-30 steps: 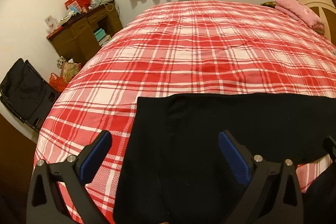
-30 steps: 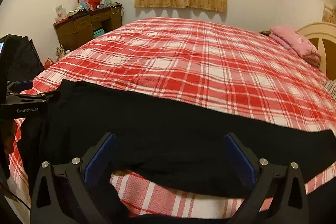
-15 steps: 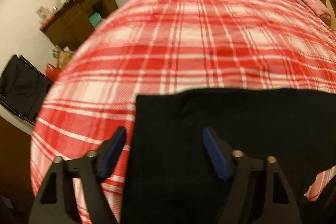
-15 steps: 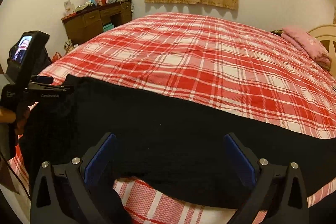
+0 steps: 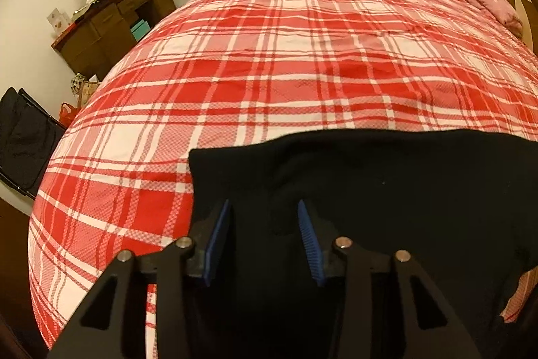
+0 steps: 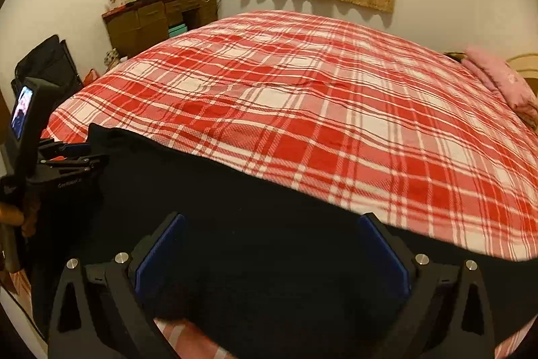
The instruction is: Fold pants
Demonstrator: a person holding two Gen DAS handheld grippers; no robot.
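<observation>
The left gripper (image 5: 264,241) has just been narrowing over the black pants' (image 5: 386,190) corner at seven o'clock on the bed (image 5: 269,73); a pinch looks imminent, pads not yet pressing. The right gripper (image 6: 272,253) gapes above the cloth. Open plaid spreads toward twelve o'clock.

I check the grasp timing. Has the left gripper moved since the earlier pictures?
Yes. The left gripper has come down and nearer over the black pants, judged against the plaid bedspread; its jaws have just been closing around a fold.

Right gripper (image 6: 272,244) fingers spread above black pants (image 6: 269,201), plaid bed (image 6: 336,110).
</observation>
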